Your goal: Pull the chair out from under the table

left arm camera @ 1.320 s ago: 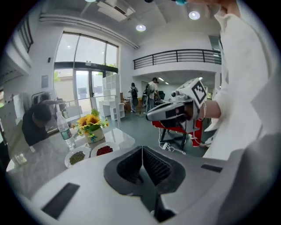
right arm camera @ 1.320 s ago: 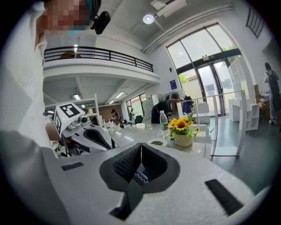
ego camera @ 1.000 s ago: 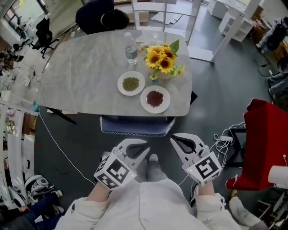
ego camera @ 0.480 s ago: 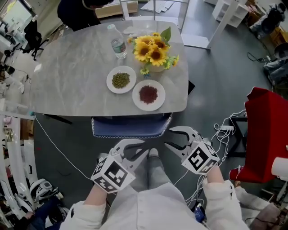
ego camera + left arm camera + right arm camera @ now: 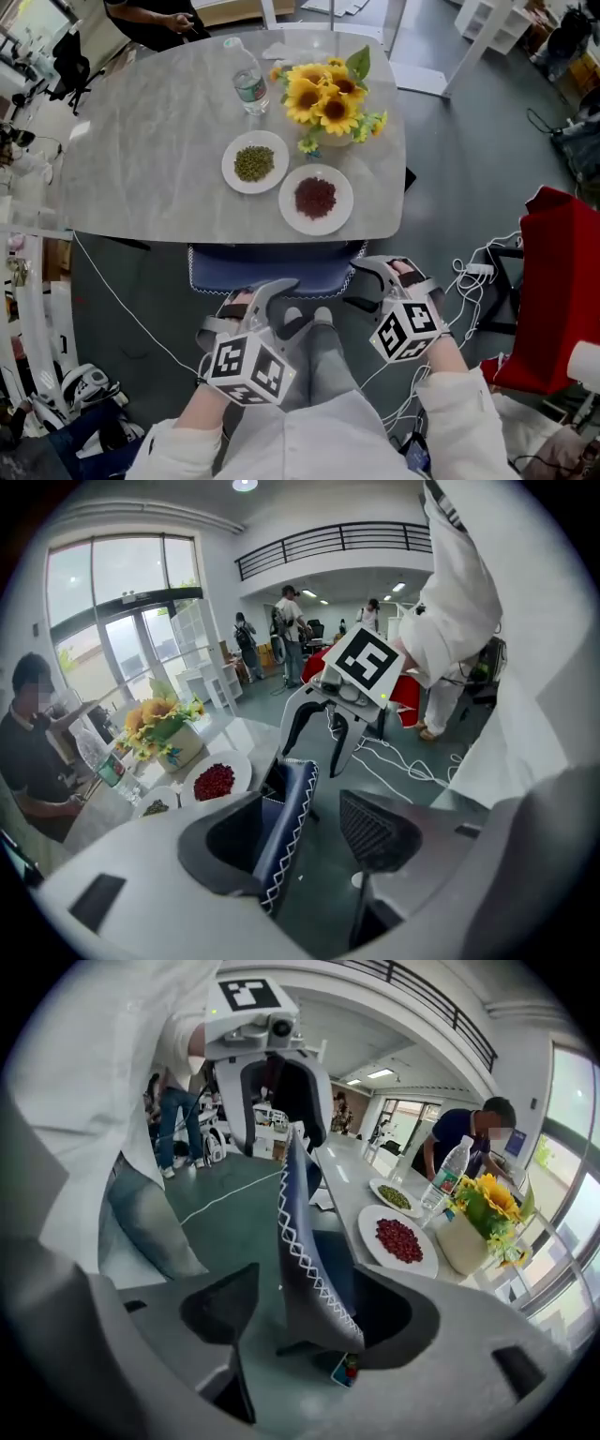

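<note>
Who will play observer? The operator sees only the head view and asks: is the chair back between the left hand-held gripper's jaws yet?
Observer: Yes. In the left gripper view the chair back stands between the jaws of the left hand-held gripper. They have just been opening and are wide apart, not clamped.
Operator: And the other side?
Observer: The right gripper view shows the right hand-held gripper straddling the same edge. Its jaws have also just been opening and do not grip it.
</note>
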